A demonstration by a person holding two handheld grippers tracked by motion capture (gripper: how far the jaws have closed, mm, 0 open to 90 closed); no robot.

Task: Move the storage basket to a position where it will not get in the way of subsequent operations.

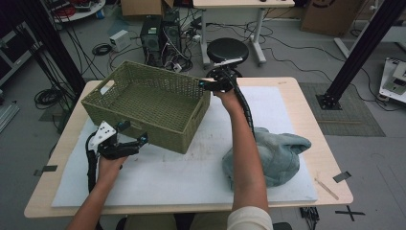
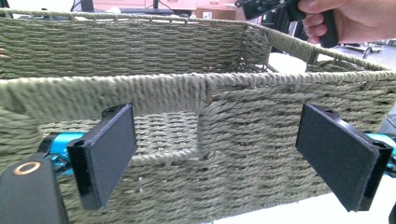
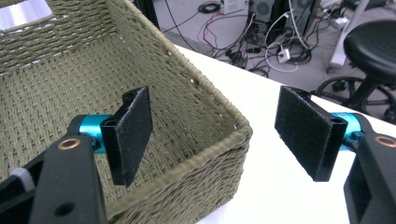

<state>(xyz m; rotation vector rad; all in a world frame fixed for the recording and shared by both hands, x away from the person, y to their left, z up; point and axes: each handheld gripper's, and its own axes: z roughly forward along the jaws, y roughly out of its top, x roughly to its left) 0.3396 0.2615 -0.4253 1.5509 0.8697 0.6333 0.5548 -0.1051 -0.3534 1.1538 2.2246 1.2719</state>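
High view: woven basket (image 1: 148,103) likely light, stiff — grip rim or handle slot; left gripper (image 1: 136,142) and right gripper (image 1: 205,86) fingers open beside it.

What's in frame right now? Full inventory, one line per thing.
basket: 1, olive green, woven, nothing inside, left half of the mat
cloth: 1, grey-blue, bunched, right front of the mat
mat: 1, white, covers most of the table
table: 1, light wood
stool: 1, black, on the floor behind the table
computer towers: 2, black, on the floor behind the basket
left gripper: 1, black, jaws open, at the basket's near wall
right gripper: 1, black, jaws open, astride the basket's far right corner
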